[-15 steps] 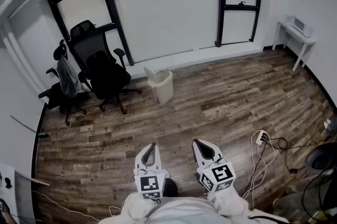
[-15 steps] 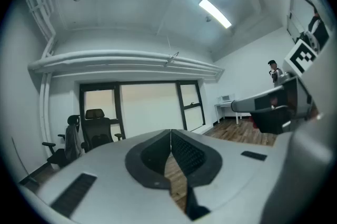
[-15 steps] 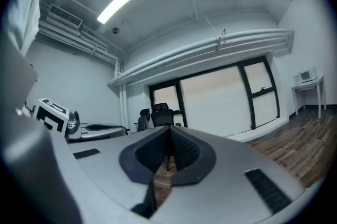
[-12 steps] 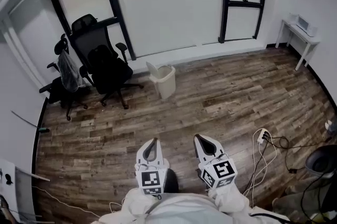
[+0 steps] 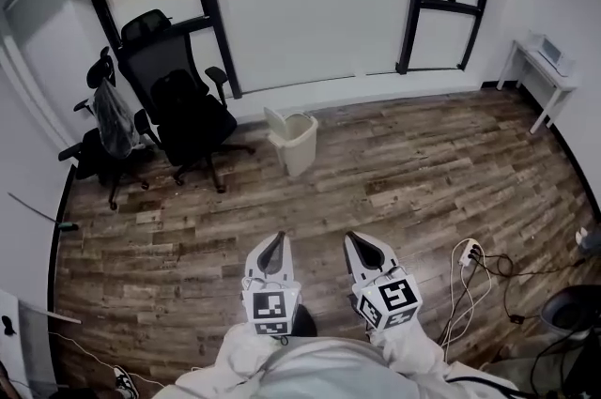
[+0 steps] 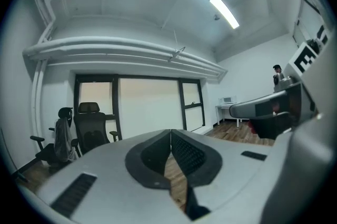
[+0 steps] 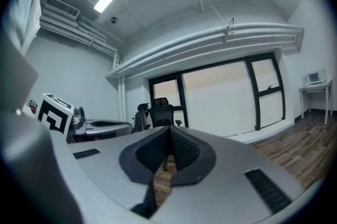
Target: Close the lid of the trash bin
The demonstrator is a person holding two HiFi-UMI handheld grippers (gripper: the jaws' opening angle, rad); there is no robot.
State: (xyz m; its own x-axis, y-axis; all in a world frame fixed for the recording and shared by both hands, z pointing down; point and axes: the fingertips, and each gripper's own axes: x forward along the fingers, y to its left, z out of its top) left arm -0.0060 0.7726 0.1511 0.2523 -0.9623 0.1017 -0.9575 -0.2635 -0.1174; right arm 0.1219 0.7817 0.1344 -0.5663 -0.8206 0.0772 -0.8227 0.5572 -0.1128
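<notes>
There's the trash bin [image 5: 295,144], across the wood floor [image 5: 423,172] near the office chair [image 5: 183,106], lid [image 5: 273,121] apparently standing up, though it's small from here. In the last half second the room has slid in the head view and the bin looks a shade nearer, so the person is likely approaching. Left gripper [image 5: 273,247] and right gripper [image 5: 361,249] ride low, jaws pressed together on nothing, well apart from the bin.

The left gripper [image 5: 274,242] and right gripper [image 5: 357,244] are cased in pale grey. White sleeves [image 5: 240,358] are worn behind the black-and-white marker cubes [image 5: 271,326].
</notes>
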